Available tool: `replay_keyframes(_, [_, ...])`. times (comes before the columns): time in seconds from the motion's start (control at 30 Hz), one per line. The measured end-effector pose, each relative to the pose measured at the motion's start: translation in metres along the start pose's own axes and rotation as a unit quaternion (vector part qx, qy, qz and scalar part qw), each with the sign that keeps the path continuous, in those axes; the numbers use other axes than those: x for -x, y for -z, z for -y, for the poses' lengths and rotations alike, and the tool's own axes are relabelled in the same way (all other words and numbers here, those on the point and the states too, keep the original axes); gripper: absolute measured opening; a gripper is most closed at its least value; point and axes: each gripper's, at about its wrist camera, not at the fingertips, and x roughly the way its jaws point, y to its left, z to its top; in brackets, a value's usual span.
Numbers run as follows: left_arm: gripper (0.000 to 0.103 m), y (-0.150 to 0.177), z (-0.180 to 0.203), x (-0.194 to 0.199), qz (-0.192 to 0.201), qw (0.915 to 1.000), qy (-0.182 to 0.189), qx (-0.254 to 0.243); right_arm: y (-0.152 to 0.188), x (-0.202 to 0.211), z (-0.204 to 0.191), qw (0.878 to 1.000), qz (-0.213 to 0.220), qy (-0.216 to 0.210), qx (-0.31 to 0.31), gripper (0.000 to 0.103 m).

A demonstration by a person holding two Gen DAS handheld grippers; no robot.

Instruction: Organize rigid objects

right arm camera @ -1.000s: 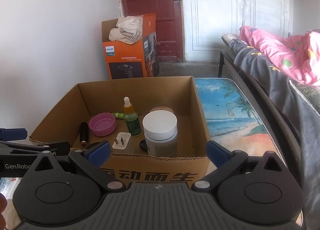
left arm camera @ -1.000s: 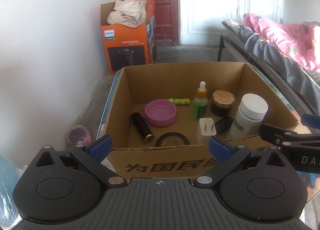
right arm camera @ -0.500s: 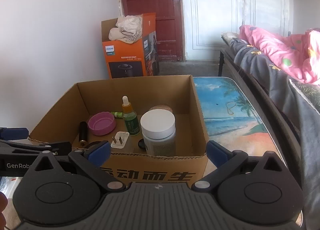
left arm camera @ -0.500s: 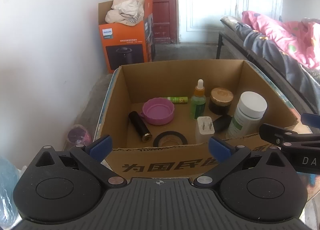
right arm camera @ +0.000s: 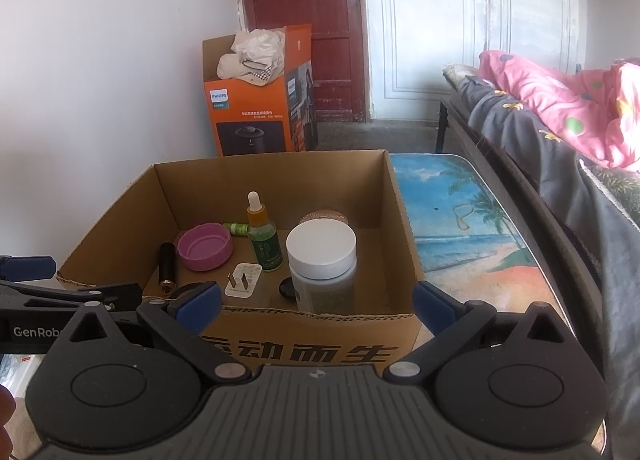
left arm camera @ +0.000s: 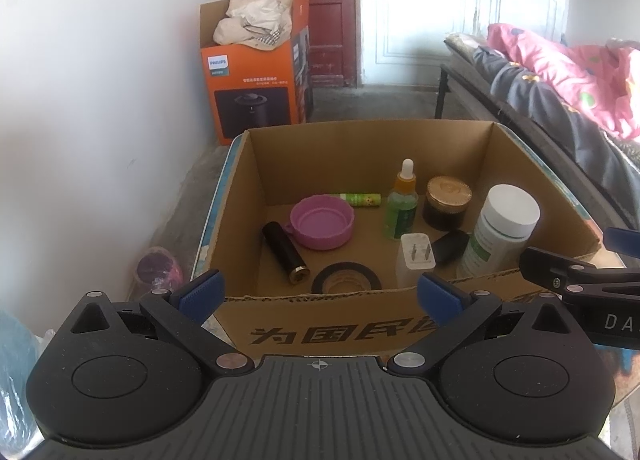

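Only a very small shift in the left wrist view: cardboard box (left arm camera: 360, 155) and orange carton (left arm camera: 248, 71) now a touch higher in frame than a second ago, near rim of the box likewise raised slightly. Consistent with a faint dip of the left gripper (left arm camera: 320, 292). Half a second ago, a slight slide of the scene leftward, now undone. Same in the right wrist view: white jar (right arm camera: 321, 248) briefly a little leftward, now back to its spot of a second ago, so only a faint sway of the right gripper (right arm camera: 316, 302).

Black ribbed tool (left arm camera: 318, 292), blue fingertips (left arm camera: 200, 292), silver screws
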Motion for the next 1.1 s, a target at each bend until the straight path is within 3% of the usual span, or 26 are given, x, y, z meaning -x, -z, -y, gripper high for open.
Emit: replay_keyframes(1.1, [0.102, -0.0008, -0.0018, 0.0008, -0.002, 1.0000, -0.001, 0.004, -0.0004, 0.0002, -0.0009, 1.000, -0.003, 0.000, -0.001, 0.103])
